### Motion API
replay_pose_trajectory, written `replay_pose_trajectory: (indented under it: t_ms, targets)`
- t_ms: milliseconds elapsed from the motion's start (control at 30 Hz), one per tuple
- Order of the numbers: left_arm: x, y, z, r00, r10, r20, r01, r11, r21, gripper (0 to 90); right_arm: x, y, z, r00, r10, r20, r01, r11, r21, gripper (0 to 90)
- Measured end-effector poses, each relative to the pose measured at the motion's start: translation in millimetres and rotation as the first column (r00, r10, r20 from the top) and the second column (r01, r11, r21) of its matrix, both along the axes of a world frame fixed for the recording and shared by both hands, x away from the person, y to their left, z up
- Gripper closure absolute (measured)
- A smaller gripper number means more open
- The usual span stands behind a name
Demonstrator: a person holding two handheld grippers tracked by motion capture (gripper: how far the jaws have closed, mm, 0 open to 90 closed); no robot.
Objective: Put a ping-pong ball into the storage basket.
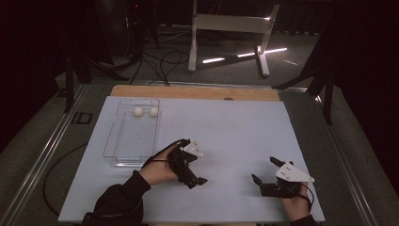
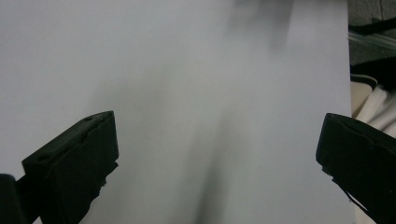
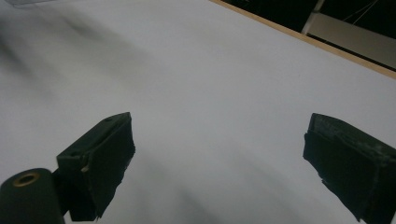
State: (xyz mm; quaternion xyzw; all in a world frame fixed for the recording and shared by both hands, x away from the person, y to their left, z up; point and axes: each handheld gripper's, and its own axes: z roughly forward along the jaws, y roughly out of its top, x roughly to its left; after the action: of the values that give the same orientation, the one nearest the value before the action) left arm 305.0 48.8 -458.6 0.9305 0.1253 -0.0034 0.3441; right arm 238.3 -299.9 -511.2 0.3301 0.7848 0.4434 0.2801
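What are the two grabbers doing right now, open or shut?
Left gripper: open, jaws wide apart, holding nothing.
Right gripper: open, jaws wide apart, holding nothing.

A matt, smooth pale sheet [image 1: 235,136] covers the wooden table [image 1: 197,92] (bare wood shows along its far edge). On the sheet sits a clear glossy plastic tray [image 1: 115,136].

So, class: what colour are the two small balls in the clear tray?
White, the two small round balls at the clear plastic tray's far end; clearest in the high view.
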Motion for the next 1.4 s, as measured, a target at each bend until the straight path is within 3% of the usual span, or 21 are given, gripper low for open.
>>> replay_pose_trajectory:
  t_ms: [133,567,733,1000,1400]
  targets:
    - [-4.5,4.9,-6.2,0.9998,0.004,-0.019,-0.004,1.0,-0.003,0.2,-0.1,0.1,0.2,1.0,-0.001,0.002,0.001,1.0,-0.001,8.6]
    - [-22.4,13.0,-21.5,0.9999,0.011,-0.005,-0.011,0.9999,0.001,0.2,-0.1,0.1,0.1,1.0,-0.002,0.0,0.002,1.0,0.002,8.6]
    - [-25.0,20.7,-24.1,0.9997,0.018,-0.018,-0.018,0.9996,-0.023,0.2,-0.1,0.0,0.4,1.0,-0.001,0.003,0.001,1.0,0.0,8.6]
    - [-30.2,37.5,-28.3,0.9983,0.054,-0.022,-0.054,0.9975,-0.045,0.2,0.1,0.2,0.1,1.0,-0.003,0.001,0.003,1.0,0.001,8.6]
    - [-37.2,62.9,-33.3,0.9935,0.11,-0.031,-0.111,0.9928,-0.044,0.2,0.3,1.2,-0.5,1.0,-0.003,-0.002,0.003,1.0,-0.003,8.6]
